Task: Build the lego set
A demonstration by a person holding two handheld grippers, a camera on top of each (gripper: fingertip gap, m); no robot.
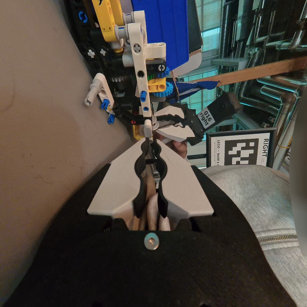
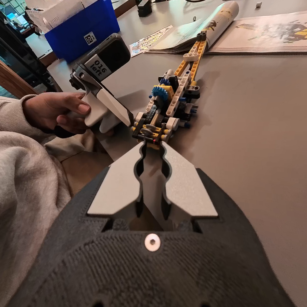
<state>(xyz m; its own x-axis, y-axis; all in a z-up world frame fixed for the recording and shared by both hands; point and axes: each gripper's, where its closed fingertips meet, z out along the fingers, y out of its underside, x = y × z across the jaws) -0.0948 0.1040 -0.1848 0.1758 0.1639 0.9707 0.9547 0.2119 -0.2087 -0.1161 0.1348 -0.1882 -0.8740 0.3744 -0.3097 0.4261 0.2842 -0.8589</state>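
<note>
The lego model (image 2: 172, 99), a long build of yellow, white and black beams with blue gears, lies on the grey table (image 2: 240, 132). My right gripper (image 2: 152, 146) is closed on the yellow and black frame at the model's near end. My left gripper (image 1: 151, 140) is shut on a black beam at the same end, coming from the left side; it also shows in the right wrist view (image 2: 130, 122). The left wrist view shows the model (image 1: 141, 66) tipped sideways, with the right gripper (image 1: 157, 123) just beyond my left fingertips.
A blue bin (image 2: 79, 33) stands at the back left. An open instruction booklet (image 2: 191, 33) and a sticker sheet (image 2: 149, 41) lie behind the model. A framed marker sign (image 1: 239, 149) stands nearby. A hand (image 2: 58, 111) in a grey sleeve holds the left gripper. Across from one pair of fingers to the other is roughly 5 centimeters.
</note>
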